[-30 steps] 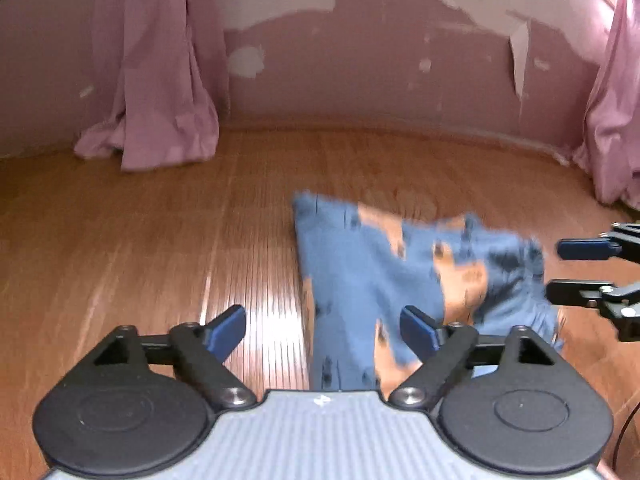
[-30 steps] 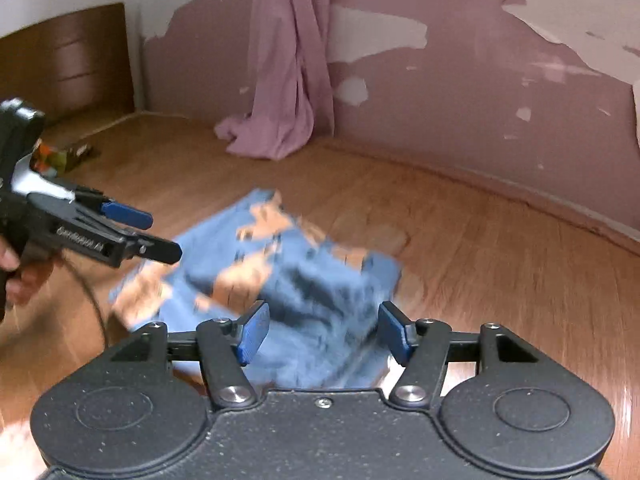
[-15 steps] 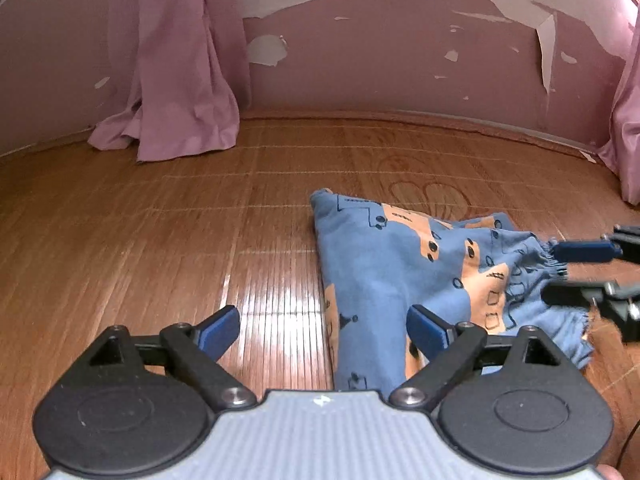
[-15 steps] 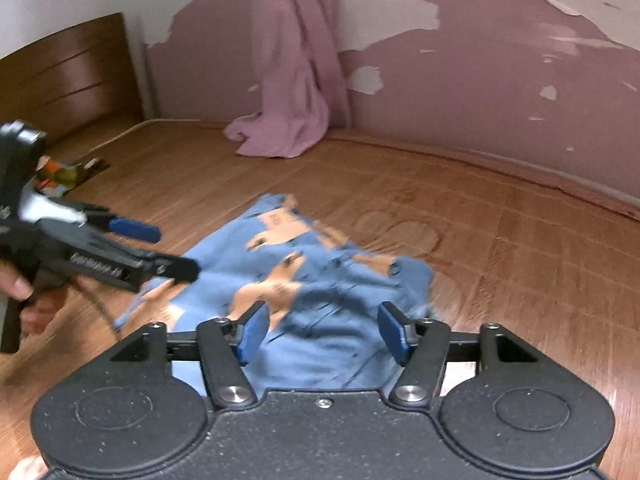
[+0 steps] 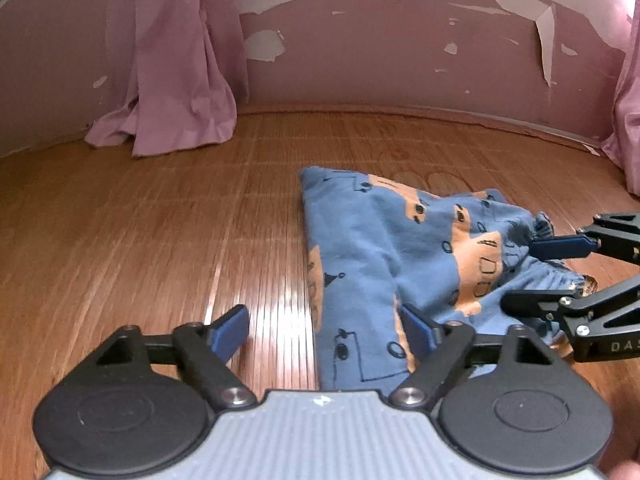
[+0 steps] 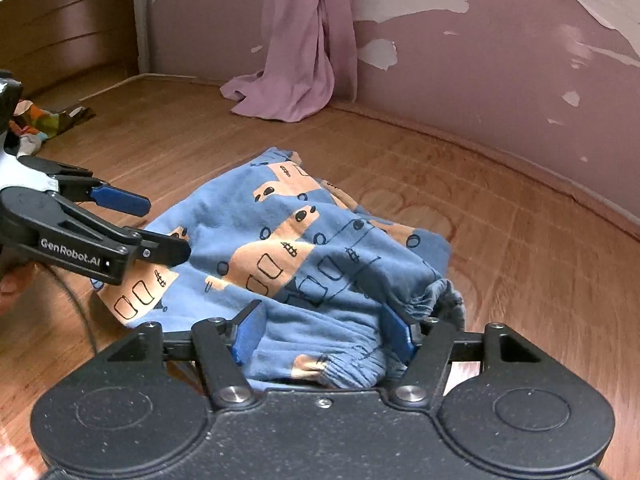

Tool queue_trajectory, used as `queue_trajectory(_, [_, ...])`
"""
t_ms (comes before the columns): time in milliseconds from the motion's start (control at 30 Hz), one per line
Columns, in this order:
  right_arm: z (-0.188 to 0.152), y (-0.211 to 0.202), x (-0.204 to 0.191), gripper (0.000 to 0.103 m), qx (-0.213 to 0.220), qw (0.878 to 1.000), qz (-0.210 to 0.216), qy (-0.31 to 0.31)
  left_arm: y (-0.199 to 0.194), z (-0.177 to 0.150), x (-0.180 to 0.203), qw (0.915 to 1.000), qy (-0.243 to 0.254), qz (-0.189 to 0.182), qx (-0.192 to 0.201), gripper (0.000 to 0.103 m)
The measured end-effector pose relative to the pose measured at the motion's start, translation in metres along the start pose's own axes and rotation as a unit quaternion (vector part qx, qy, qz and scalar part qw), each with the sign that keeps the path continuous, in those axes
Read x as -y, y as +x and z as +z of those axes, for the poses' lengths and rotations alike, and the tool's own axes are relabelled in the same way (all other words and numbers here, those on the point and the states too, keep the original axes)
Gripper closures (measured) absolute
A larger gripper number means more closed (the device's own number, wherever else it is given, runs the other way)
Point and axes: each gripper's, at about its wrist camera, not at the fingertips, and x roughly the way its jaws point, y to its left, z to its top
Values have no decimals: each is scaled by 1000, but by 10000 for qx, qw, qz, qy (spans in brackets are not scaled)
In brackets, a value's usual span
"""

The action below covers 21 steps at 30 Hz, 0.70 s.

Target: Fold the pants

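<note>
While the pants lie bunched: a blue pair with orange vehicle prints [image 6: 304,256] is spread on the wooden floor [image 5: 140,240], partly doubled over, the gathered waistband nearest the right tool.
Left gripper [image 5: 324,330]: held wide, nothing between the fingers; one pad is seen over bare floor, the other over the near edge of the cloth.
Right gripper [image 6: 324,330]: held wide as well, straddling the elastic waistband; no cloth is pinched, as far as can be told.
Step in hand: an approach for a grasp is judged to be under way, with the fold itself not yet made.
Next move: each tool would need to be lowered onto an edge and closed on a single layer pair, so that the cloth can be lifted and laid over evenly.
Surroundings: pink curtains [image 5: 176,64] are hung against a peeling pink wall [image 5: 400,48], well apart from the work.
</note>
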Motion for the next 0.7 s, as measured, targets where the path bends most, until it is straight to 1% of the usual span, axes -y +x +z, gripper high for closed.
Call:
queue_trajectory(33, [4, 5, 2, 37, 3, 10000, -7, -12, 4, 4, 0, 10000, 25, -15, 6, 29])
queue_trajectory(67, [9, 11, 5, 37, -9, 10000, 6, -28, 9, 8, -1, 10000, 33, -63, 0, 37])
queue_trajectory(100, [13, 13, 8, 36, -35, 10000, 41, -15, 14, 14, -3, 9998, -16, -169, -35, 40])
queue_trajectory(133, [18, 14, 12, 36, -61, 9999, 111, 21, 17, 19, -6, 9995, -118, -283, -111, 40])
queue_trajectory(167, [22, 11, 17, 36, -40, 9997, 248, 79, 20, 24, -10, 9985, -234, -427, -245, 37])
queue_trajectory(200, [24, 5, 23, 32, 28, 9991, 387, 167, 22, 28, -16, 9962, -368, -667, -417, 34])
queue_trajectory(233, [27, -1, 29, 26, 93, 9984, 495, 250, 22, 29, -21, 9944, -466, -827, -470, 28])
queue_trajectory(300, [32, -9, 47, 23, 208, 9968, 646, 417, 20, 31, -32, 9928, -599, -951, -425, 21])
queue_trajectory(333, [34, -7, 56, 23, 214, 9967, 638, 449, 21, 31, -35, 9925, -622, -947, -462, 21])
queue_trajectory(400, [39, 7, 74, 23, 123, 9973, 564, 447, 24, 30, -40, 9904, -741, -961, -655, 23])
queue_trajectory(467, [41, 27, 90, 26, -22, 9957, 718, 586, 22, 28, -41, 9909, -683, -960, -651, 23])
queue_trajectory(533, [41, 43, 100, 34, -188, 9934, 879, 711, 20, 28, -39, 9916, -607, -911, -684, 23])
queue_trajectory(567, [41, 48, 101, 35, -204, 9930, 936, 688, 19, 28, -38, 9917, -598, -900, -694, 23])
queue_trajectory(633, [39, 51, 100, 42, -199, 9928, 1012, 604, 18, 28, -35, 9918, -570, -880, -725, 23])
queue_trajectory(667, [38, 51, 98, 43, -195, 9933, 998, 553, 16, 28, -33, 9921, -544, -866, -728, 23])
queue_trajectory(700, [37, 51, 97, 47, -174, 9936, 986, 523, 16, 28, -32, 9923, -518, -851, -733, 23])
